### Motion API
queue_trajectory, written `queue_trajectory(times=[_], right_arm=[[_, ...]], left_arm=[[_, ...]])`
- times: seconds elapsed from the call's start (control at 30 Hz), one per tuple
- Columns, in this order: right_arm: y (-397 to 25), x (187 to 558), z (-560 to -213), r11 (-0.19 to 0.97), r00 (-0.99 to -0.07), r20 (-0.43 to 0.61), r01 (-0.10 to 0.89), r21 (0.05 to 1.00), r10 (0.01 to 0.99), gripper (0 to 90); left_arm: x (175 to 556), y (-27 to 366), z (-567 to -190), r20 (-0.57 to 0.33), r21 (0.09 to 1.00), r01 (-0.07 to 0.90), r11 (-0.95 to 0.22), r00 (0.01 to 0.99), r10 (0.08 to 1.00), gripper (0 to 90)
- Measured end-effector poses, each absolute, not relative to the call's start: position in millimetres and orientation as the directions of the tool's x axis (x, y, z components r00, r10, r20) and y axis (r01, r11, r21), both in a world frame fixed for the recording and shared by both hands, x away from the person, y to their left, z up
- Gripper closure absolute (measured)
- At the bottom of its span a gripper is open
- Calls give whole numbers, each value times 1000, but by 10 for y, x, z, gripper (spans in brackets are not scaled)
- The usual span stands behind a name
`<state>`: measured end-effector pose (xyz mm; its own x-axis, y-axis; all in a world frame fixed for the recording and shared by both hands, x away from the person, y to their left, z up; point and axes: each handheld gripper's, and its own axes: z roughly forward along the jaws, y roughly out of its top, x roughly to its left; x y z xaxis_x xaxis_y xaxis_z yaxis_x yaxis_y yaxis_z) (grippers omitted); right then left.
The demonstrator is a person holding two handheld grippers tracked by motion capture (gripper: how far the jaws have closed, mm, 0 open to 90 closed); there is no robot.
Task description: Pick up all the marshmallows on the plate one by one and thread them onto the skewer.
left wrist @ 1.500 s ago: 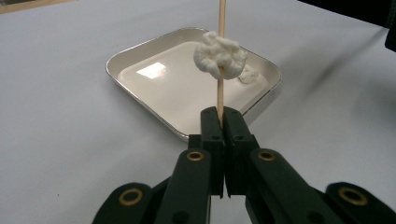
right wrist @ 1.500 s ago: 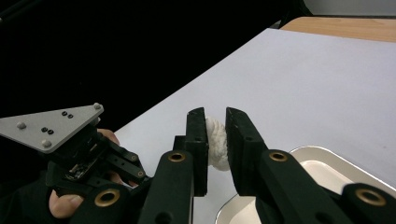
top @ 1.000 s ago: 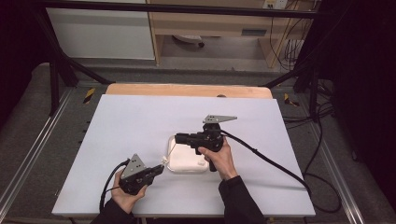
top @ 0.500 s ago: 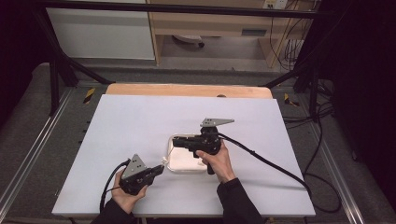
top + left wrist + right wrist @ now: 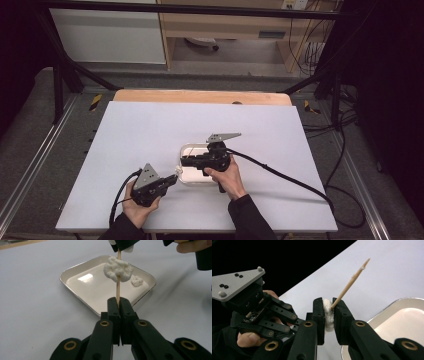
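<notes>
Skewer [image 5: 117, 290] of thin pale wood — clamped in the left tool [image 5: 119, 305] — carries a lumpy white marshmallow [image 5: 118, 269] over a glossy rounded-square tray [image 5: 75, 288]; the right tool [image 5: 329, 312] squeezes another soft piece [image 5: 328, 315] (spongy white).

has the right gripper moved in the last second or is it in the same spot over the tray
Yes. In the high view the right gripper has shifted toward the person and slightly left, now lower across the white tray, nearer the left gripper.
</notes>
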<state>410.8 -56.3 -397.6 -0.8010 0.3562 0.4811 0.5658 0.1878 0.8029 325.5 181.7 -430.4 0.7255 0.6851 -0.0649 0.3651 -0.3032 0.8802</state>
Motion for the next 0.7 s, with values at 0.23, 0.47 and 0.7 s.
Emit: queue_trajectory(times=[0.23, 0.47, 0.7], right_arm=[[-527, 4106, -4035, 197, -794, 488, 577, 793, 362, 780], [-674, 4077, -3805, 184, -812, 401, 511, 840, 425, 530], [-870, 4063, -3821, 278, -809, 276, 465, 841, 519, 206]], left_arm=[[3269, 1809, -4302, -73, 879, 374, -298, 721, 689, 885], [3293, 1893, -4310, -107, 878, 400, -264, 701, 705, 884], [3292, 1919, -4318, -127, 874, 413, -254, 701, 702, 884]])
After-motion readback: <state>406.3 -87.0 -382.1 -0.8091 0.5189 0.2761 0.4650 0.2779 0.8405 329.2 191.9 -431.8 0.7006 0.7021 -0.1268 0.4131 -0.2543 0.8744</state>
